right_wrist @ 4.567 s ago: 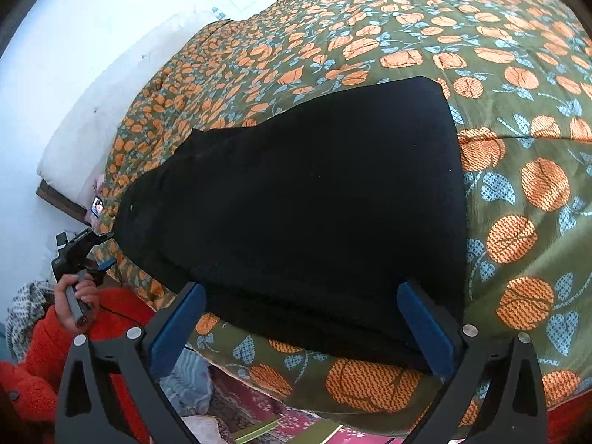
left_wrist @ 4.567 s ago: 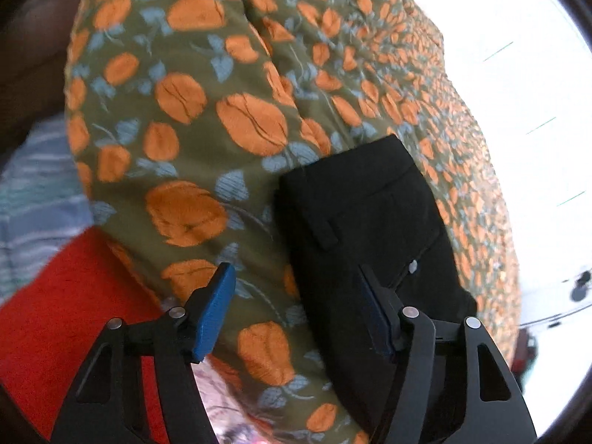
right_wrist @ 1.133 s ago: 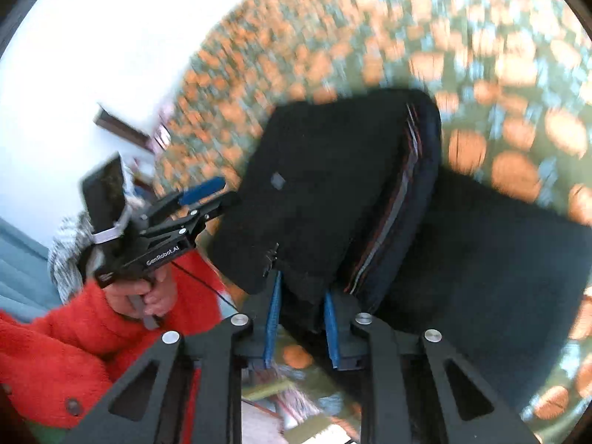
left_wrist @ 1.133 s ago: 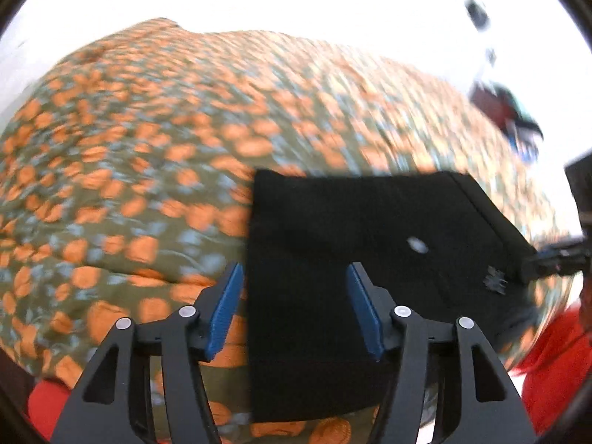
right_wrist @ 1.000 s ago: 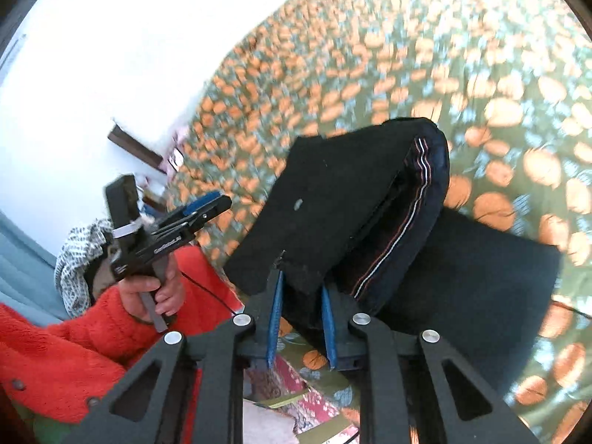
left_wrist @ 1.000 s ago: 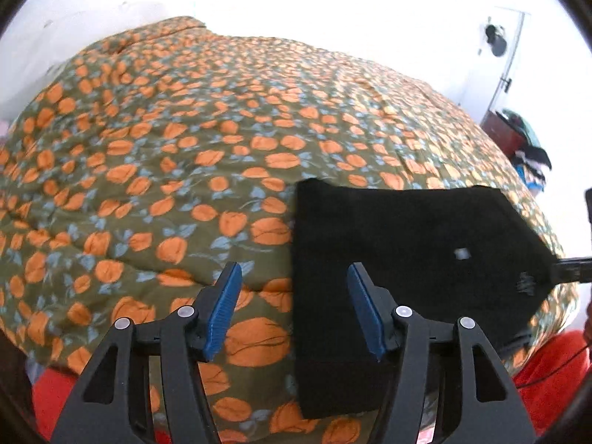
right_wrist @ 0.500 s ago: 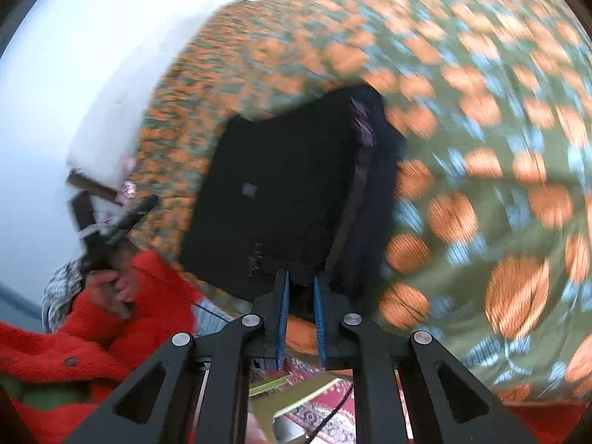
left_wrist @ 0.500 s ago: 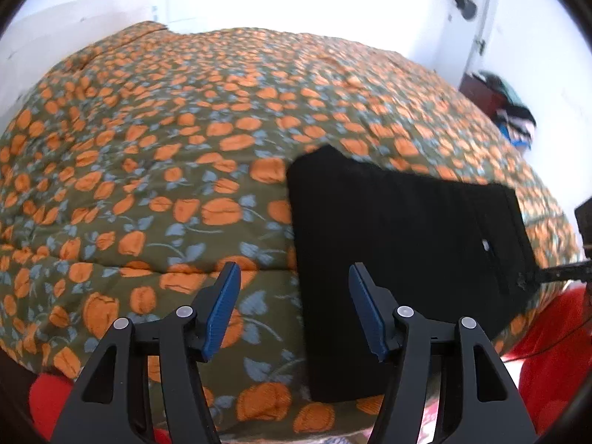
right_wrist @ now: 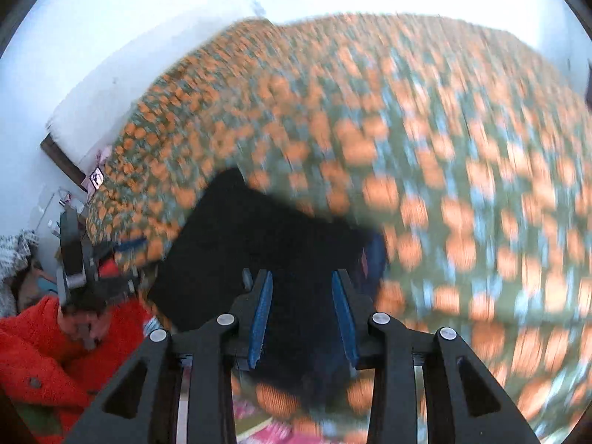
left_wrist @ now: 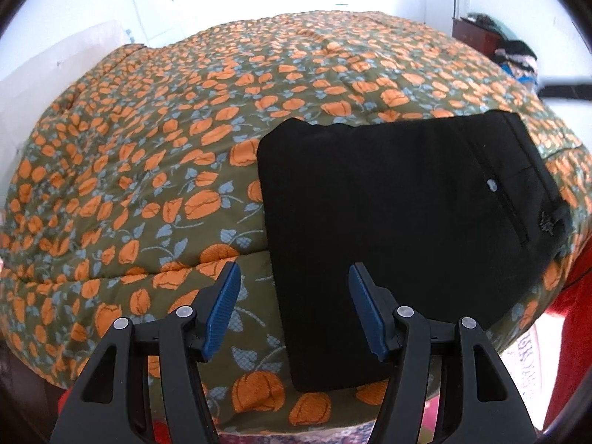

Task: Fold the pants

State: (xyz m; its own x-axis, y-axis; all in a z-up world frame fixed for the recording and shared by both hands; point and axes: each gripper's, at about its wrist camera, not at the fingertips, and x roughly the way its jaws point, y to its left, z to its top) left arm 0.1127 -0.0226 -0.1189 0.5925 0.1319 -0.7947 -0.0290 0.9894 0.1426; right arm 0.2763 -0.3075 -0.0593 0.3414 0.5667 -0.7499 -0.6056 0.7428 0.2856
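Since half a second ago my right tongs (right_wrist: 301, 318) have let go of the pants (left_wrist: 403, 229): the blue pads that were pinching the waistband edge now stand apart with only dark cloth showing beyond the gap. That view is smeared by motion, so I cannot tell whether the pads touch the fabric. The pants lie folded into a flat black rectangle on the bed's orange-flowered bedspread (left_wrist: 148, 170), at its near right part, close to the near edge. A small pale button (left_wrist: 492, 184) and a seam line run along their right side. My left tongs (left_wrist: 294, 314) are spread wide and hold nothing, hovering above the near left corner of the pants, the right pad over black cloth, the left pad over bedspread. In the right wrist view my left hand (right_wrist: 85, 323), in a red sleeve (right_wrist: 44, 355), grips its tool at the near left.
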